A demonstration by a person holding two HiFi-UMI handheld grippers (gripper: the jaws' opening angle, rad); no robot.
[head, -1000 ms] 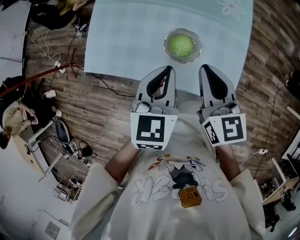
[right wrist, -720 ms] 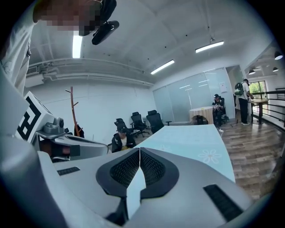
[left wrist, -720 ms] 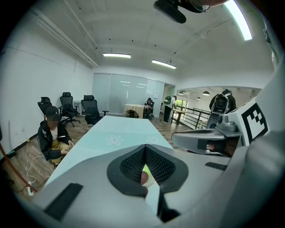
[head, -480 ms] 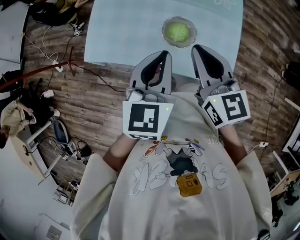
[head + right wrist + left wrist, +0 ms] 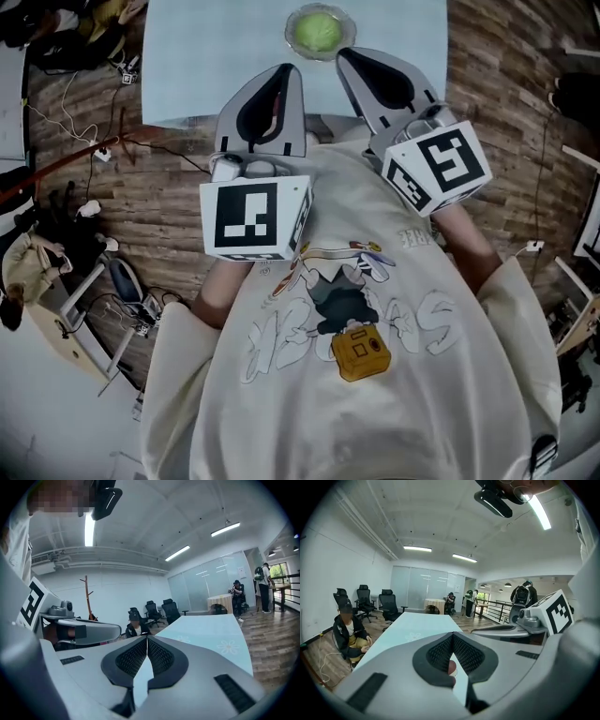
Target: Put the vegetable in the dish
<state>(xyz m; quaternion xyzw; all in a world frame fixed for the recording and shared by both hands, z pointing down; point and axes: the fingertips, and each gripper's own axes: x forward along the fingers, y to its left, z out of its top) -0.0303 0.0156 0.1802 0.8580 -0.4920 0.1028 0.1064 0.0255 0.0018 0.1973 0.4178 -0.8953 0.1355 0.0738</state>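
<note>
A round green vegetable point(image 5: 319, 30) lies inside a clear glass dish point(image 5: 294, 16) near the front edge of the pale blue table point(image 5: 206, 56). Both grippers are held close to the person's chest, short of the dish and raised off the table. My left gripper point(image 5: 287, 71) is shut, its ribbed pads meeting at the tips point(image 5: 452, 635) with nothing gripped. My right gripper point(image 5: 347, 54) is also shut and empty, with its pads point(image 5: 146, 638) touching. Neither gripper view shows the dish. Each gripper appears in the other's view: the right gripper point(image 5: 506, 629) and the left gripper point(image 5: 84, 631).
Wooden floor surrounds the table, with cables and a power strip point(image 5: 98, 150) at the left. A seated person point(image 5: 347, 630) and office chairs point(image 5: 363, 602) are beside the long table. A coat stand point(image 5: 87, 597) is by the wall, and people stand at the far end point(image 5: 522, 597).
Both grippers have risen and drawn back toward the person's chest, still shut. The dish with the vegetable now sits higher and further left in the head view.
</note>
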